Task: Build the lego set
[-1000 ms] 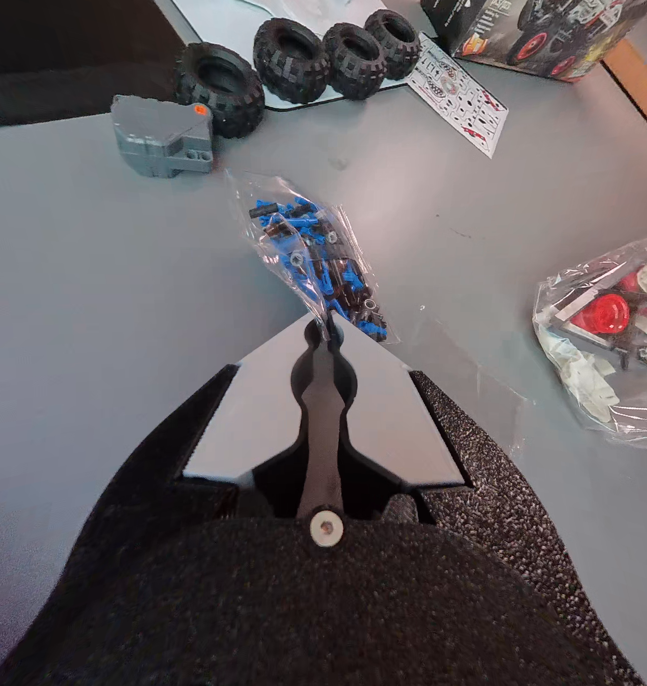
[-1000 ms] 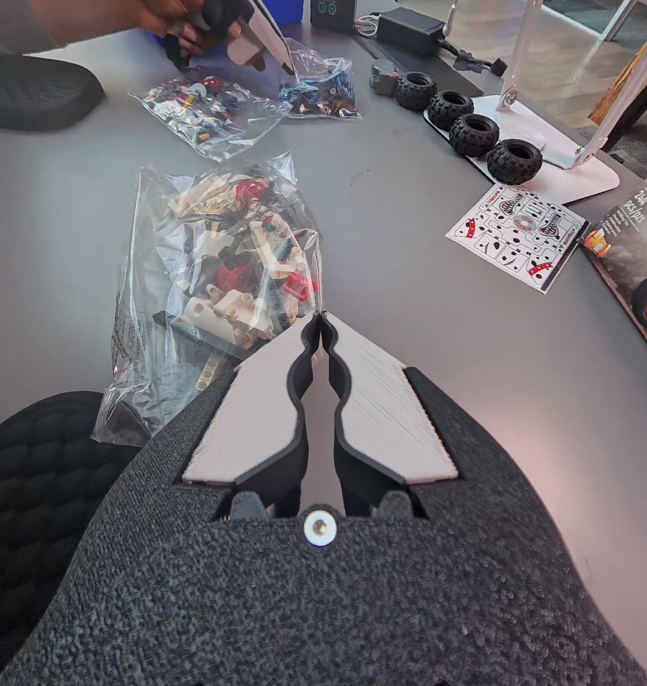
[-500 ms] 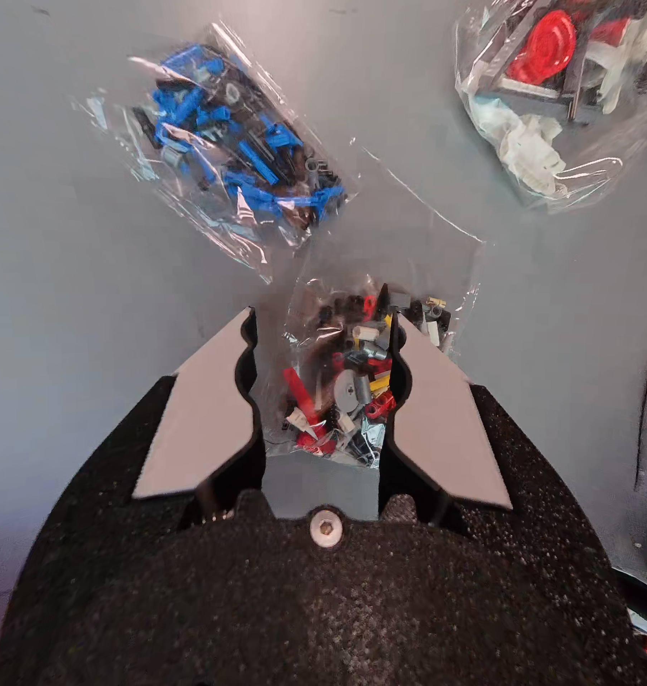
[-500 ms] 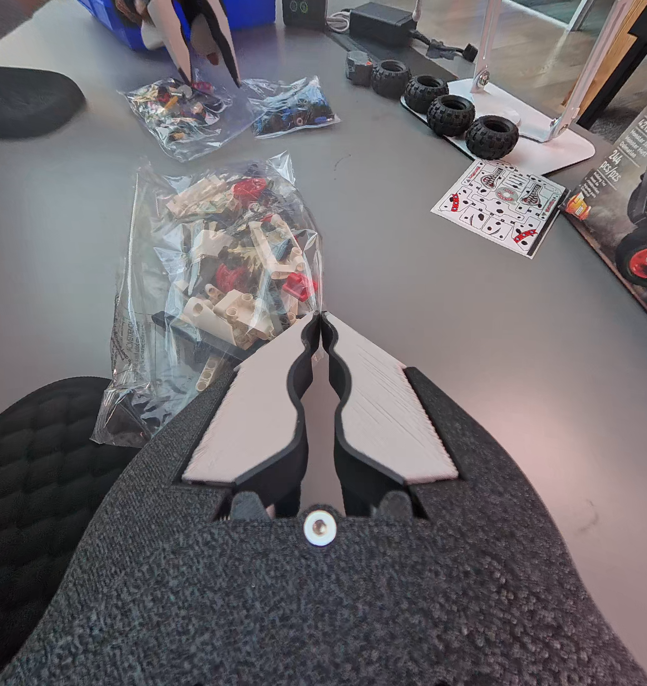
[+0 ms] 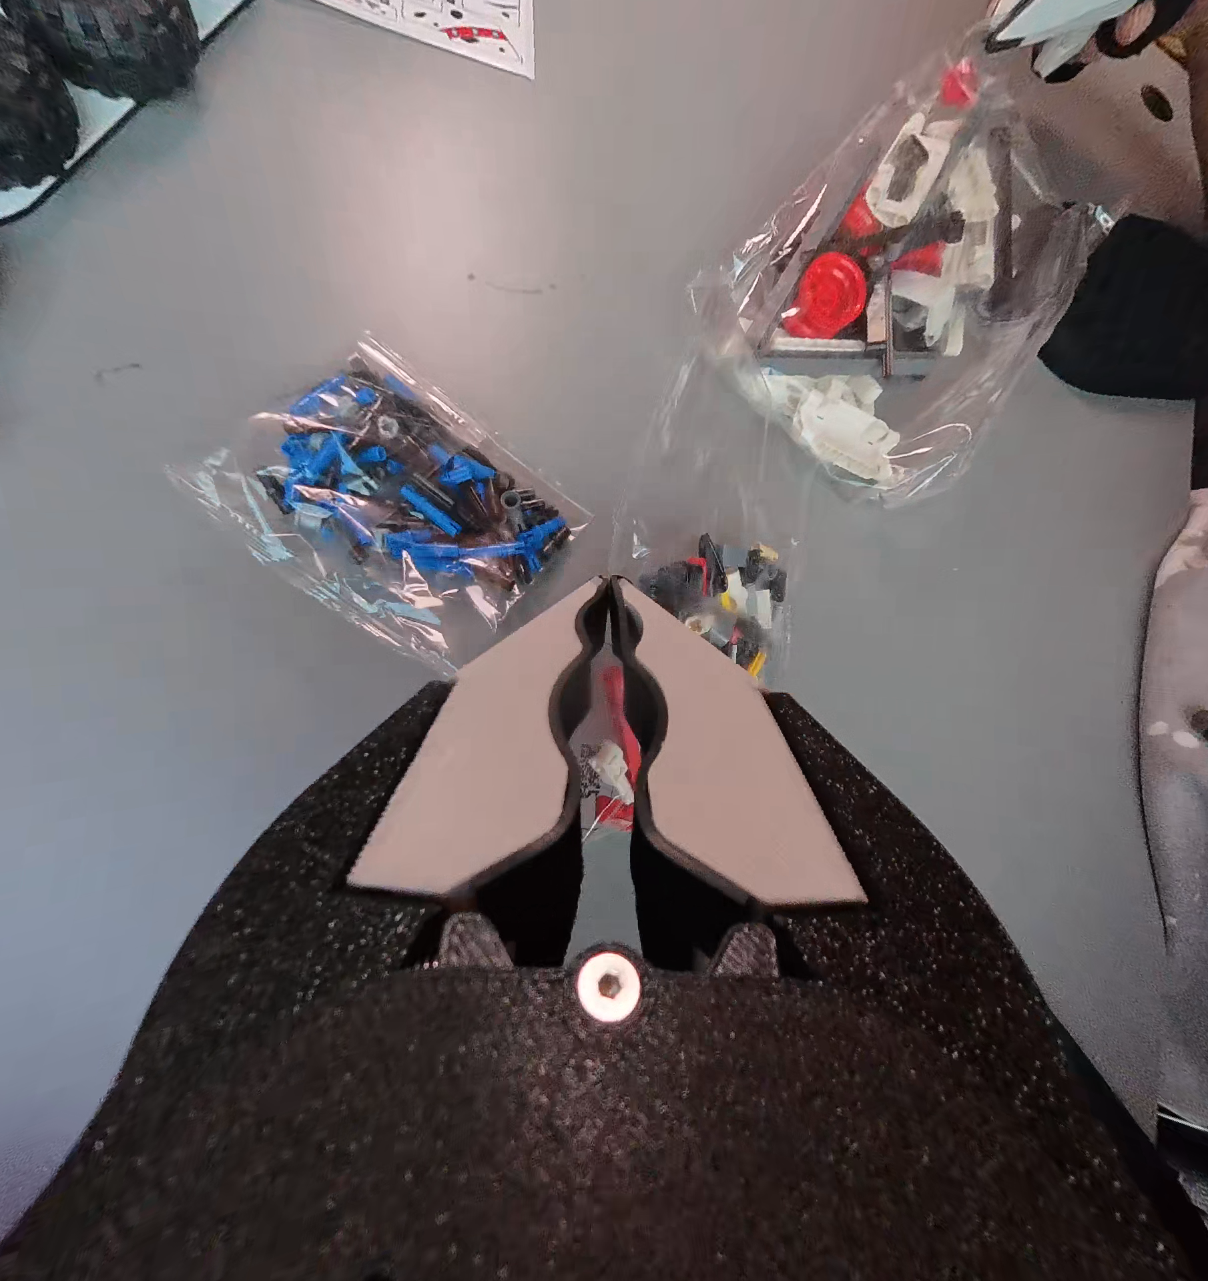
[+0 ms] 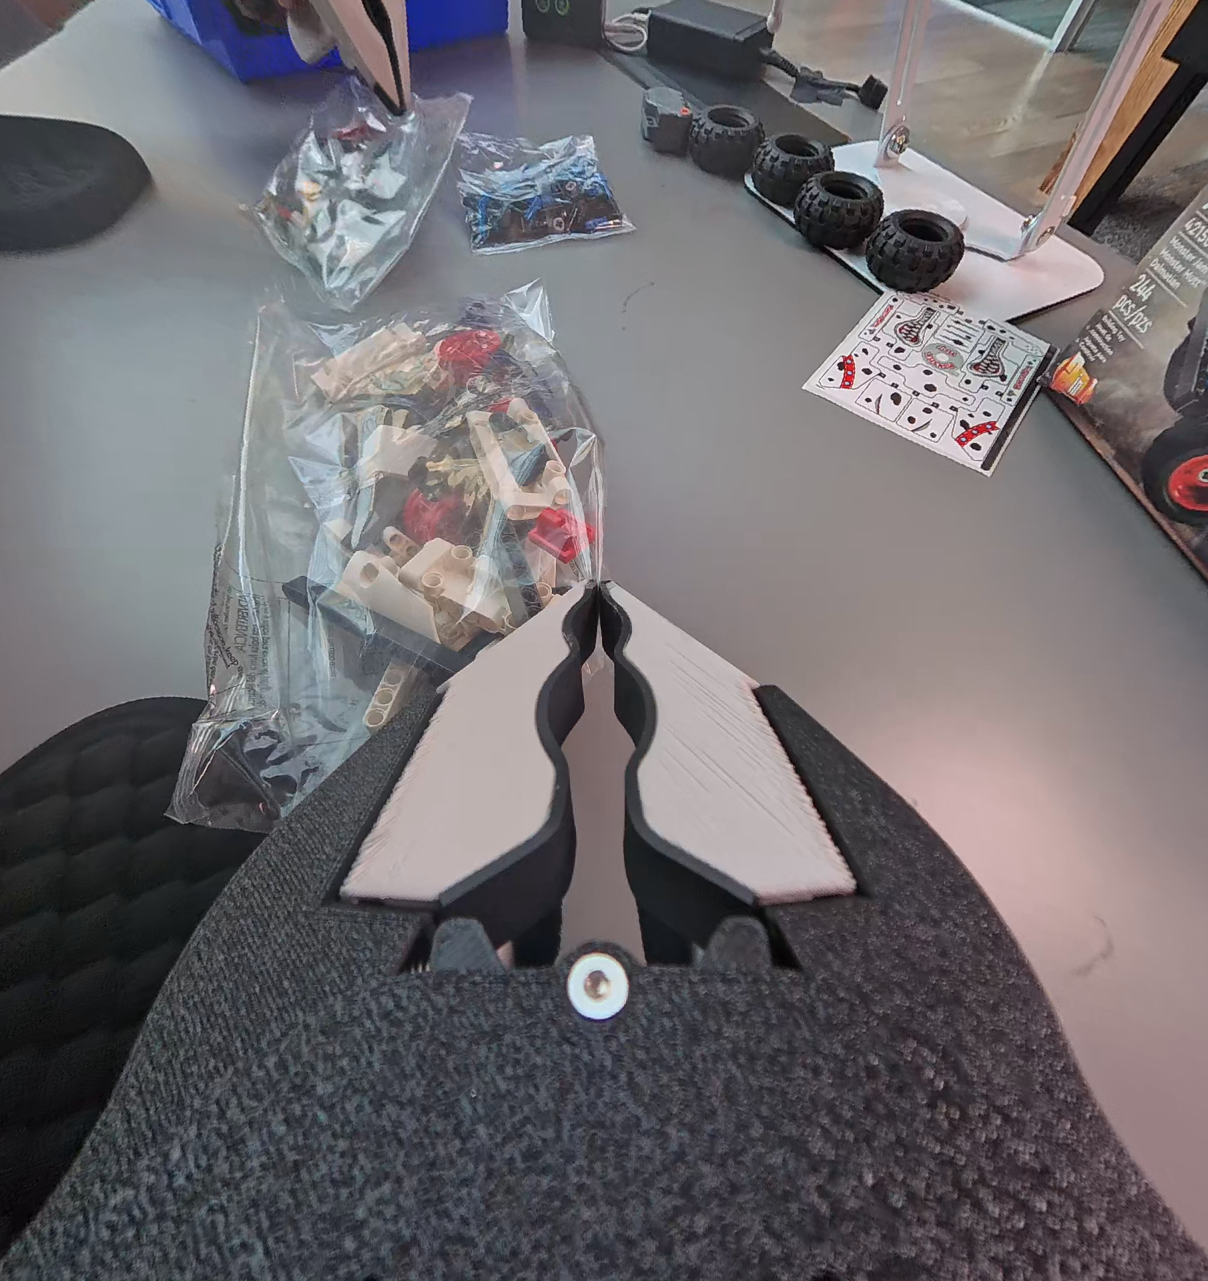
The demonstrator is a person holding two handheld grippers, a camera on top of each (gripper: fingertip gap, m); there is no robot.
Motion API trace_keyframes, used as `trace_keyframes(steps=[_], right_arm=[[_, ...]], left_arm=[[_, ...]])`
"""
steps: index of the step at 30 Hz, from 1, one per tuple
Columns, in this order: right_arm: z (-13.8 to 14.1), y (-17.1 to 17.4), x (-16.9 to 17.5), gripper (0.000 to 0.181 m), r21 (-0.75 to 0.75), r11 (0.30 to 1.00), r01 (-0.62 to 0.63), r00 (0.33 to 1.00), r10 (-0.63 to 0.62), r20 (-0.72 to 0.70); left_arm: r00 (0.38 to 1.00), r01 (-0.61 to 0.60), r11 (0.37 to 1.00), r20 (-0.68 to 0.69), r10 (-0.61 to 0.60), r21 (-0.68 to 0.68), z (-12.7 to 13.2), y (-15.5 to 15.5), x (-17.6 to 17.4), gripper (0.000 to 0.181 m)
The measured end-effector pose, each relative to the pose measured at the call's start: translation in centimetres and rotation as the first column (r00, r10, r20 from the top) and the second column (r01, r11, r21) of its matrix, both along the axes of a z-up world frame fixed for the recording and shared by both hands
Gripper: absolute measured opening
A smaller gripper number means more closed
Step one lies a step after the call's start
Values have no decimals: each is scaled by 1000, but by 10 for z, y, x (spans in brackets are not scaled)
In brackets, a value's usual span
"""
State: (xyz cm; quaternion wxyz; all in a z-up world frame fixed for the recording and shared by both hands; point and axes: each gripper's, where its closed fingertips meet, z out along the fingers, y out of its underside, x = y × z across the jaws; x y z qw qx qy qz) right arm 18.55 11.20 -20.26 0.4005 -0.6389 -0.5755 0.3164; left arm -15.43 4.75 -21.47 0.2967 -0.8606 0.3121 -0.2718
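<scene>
My left gripper [image 5: 607, 579] is shut on a small clear bag of mixed small parts [image 5: 733, 596]. In the right wrist view it [image 6: 394, 104] pinches that bag [image 6: 338, 201] by its top, and the bag hangs down to the grey table. A bag of blue and black pins [image 5: 414, 499] lies beside it, also seen in the right wrist view [image 6: 539, 194]. My right gripper [image 6: 598, 589] is shut on the edge of a large bag of white and red parts [image 6: 435, 485]. The left wrist view shows that bag [image 5: 885, 291] and the right gripper [image 5: 1038, 28].
Several black tyres [image 6: 837, 197] and a grey motor block [image 6: 663, 121] sit by a white stand base [image 6: 1003, 270] at the back right. A sticker sheet [image 6: 934, 381] and the set's box [image 6: 1184, 416] lie to the right. Black cushions [image 6: 46, 180] lie left, a blue bin [image 6: 268, 35] behind. My right fingertips sit around 35 cm from my left ones.
My left gripper let go of the blue-pin bag, opened over the mixed-parts bag, then shut on it and raised its top. My right gripper has stayed shut at the large bag.
</scene>
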Motion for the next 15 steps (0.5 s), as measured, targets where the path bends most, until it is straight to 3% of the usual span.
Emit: trace_keyframes(steps=[3, 9, 12, 15], right_arm=[[0, 0, 0, 0, 0, 1000, 2, 1000, -2, -2], [0, -3, -2, 0, 1, 1000, 2, 1000, -2, -5], [3, -6, -4, 0, 5, 1000, 4, 1000, -4, -18], [8, -9, -8, 0, 29, 1000, -1, 1000, 2, -14]], left_arm=[[997, -61, 997, 53, 58, 54, 22, 18, -4, 0], [925, -368, 922, 144, 350, 121, 45, 79, -60, 0], [881, -473, 856, 129, 455, 208, 53, 94, -83, 22], [868, -495, 816, 133, 478, 298, 74, 88, -78, 42]])
